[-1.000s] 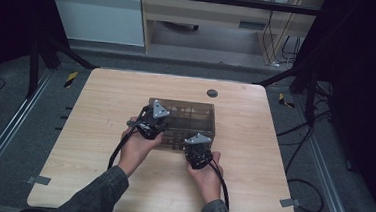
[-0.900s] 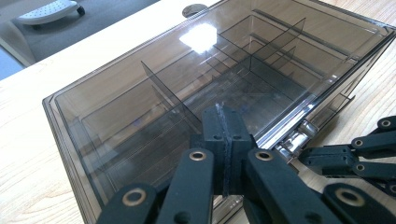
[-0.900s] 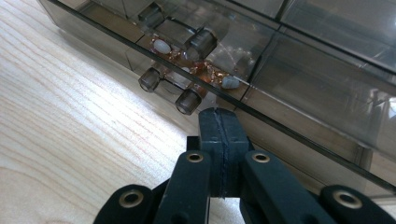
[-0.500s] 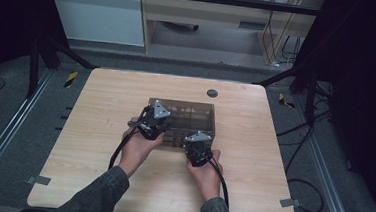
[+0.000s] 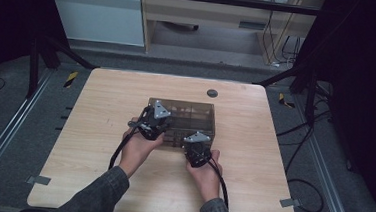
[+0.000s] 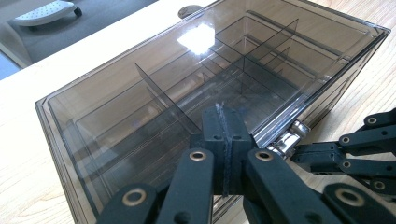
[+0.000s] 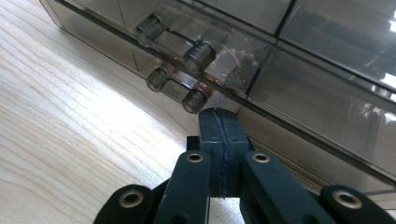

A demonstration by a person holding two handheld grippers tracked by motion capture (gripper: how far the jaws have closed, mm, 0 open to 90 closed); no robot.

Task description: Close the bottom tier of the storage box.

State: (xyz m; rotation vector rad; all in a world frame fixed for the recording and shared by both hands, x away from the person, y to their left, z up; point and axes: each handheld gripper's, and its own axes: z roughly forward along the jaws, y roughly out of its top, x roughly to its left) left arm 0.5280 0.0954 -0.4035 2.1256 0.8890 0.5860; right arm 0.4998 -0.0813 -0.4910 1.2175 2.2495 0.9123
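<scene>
— Two grippers, one box: what do you see from your end?

— I see the wooden table first, with the smoky clear compartment box lying near its middle, lid down. My left gripper rests on the box's near left corner, jaws pressed together with nothing between them.

— And your right?

— My right gripper sits at the box's near side, just below a pair of small latch pegs, jaws together and empty too. I can't tell whether its tip touches the wall
</scene>
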